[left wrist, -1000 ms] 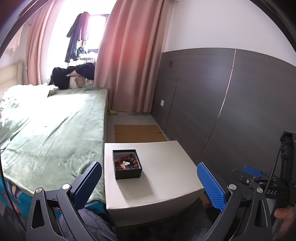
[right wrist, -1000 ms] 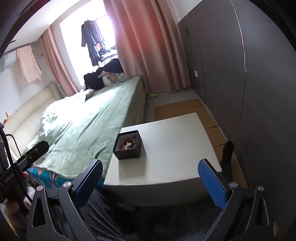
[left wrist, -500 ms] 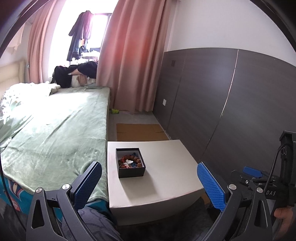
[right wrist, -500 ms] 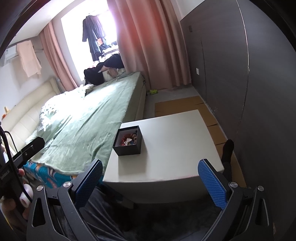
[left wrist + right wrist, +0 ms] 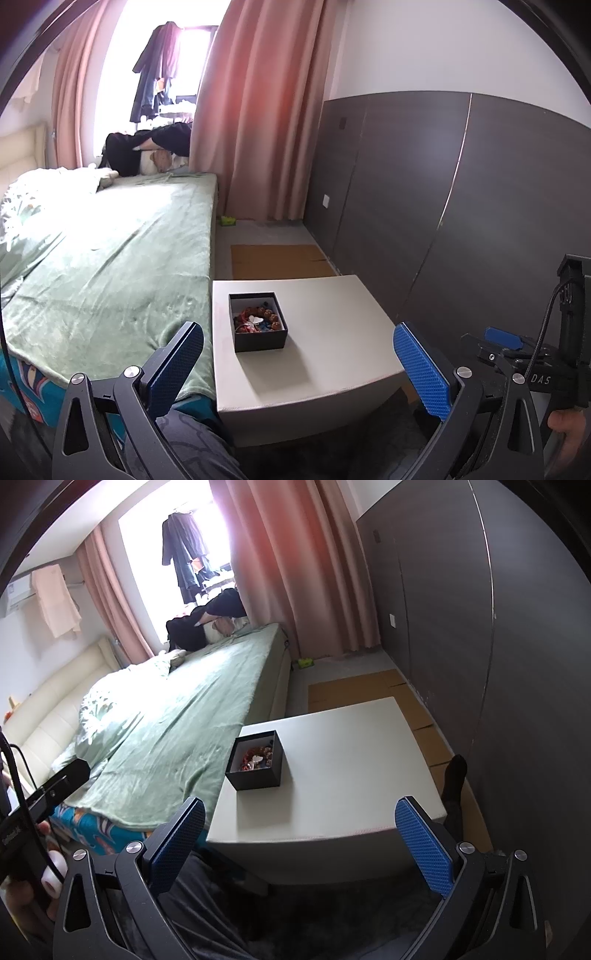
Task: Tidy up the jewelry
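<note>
Jewelry (image 5: 258, 320) lies in a heap inside a small black box (image 5: 258, 339), open-topped, on a low white table (image 5: 325, 354). The box sits toward the table's left edge, the edge that runs alongside the bed (image 5: 103, 258), nearer the far-left corner than the near one; the remainder of the tabletop shows bare white. In the heap: brown beads in a ring, red strands, something blue, one pale white piece on top. Single pieces cannot be told apart; too small, tangled. In the right wrist view the box's near wall hides the lower part of the jewelry (image 5: 258, 757), and the box (image 5: 258, 775) appears tilted by the fisheye.

Left gripper (image 5: 295, 365): jaws spread wide, blue pads showing, nothing between them, well short of the box. Its bases are cut off by the bottom of the frame.

Right gripper (image 5: 299, 845): likewise wide apart and empty, short of the table's near edge. In the left wrist view only part of it shows at the right border, with a cable and a fingertip; its jaws are not readable there.

Green blanket covers the bed, touching or just beside the table's left edge; the gap is not clear. Pink curtain (image 5: 258, 110) behind, window glare washes out what hangs there. Dark wall panels (image 5: 443, 203) to the right. A dark sock (image 5: 453, 779) shows past the table's right edge, the leg hidden.
</note>
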`<state>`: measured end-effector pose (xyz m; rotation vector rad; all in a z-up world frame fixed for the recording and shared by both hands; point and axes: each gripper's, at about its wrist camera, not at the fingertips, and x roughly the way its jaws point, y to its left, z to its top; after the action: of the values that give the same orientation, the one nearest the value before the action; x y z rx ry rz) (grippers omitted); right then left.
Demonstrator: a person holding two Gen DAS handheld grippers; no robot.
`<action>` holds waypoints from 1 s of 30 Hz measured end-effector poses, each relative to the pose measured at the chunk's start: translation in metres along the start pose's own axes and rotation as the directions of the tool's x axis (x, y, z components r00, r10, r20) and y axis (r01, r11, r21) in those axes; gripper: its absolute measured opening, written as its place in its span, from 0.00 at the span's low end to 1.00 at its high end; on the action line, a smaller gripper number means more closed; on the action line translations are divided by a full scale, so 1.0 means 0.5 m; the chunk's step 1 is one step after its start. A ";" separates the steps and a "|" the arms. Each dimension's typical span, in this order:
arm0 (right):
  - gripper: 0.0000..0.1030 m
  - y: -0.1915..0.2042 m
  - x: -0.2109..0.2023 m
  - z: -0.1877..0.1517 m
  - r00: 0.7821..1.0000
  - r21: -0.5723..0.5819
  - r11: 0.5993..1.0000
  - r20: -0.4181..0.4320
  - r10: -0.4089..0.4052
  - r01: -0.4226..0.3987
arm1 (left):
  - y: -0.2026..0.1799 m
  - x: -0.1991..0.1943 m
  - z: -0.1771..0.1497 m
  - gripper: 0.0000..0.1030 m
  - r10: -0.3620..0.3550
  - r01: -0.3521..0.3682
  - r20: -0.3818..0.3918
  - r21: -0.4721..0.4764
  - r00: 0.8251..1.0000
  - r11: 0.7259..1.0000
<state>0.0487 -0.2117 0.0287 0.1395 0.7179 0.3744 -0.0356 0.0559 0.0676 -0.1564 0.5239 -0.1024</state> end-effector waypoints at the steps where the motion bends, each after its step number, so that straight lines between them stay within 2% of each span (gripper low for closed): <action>1: 1.00 0.000 0.000 0.000 1.000 0.000 1.000 0.001 0.000 0.000 | -0.001 -0.001 0.000 1.00 -0.001 0.001 0.001 0.001 1.000 1.000; 30: 1.00 -0.009 -0.013 0.002 1.000 0.000 1.000 -0.002 -0.005 0.005 | -0.002 -0.005 -0.009 1.00 0.008 -0.008 -0.006 0.000 1.000 1.000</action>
<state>0.0462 -0.2182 0.0321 0.1377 0.7206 0.3700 -0.0404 0.0549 0.0650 -0.1539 0.5300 -0.0954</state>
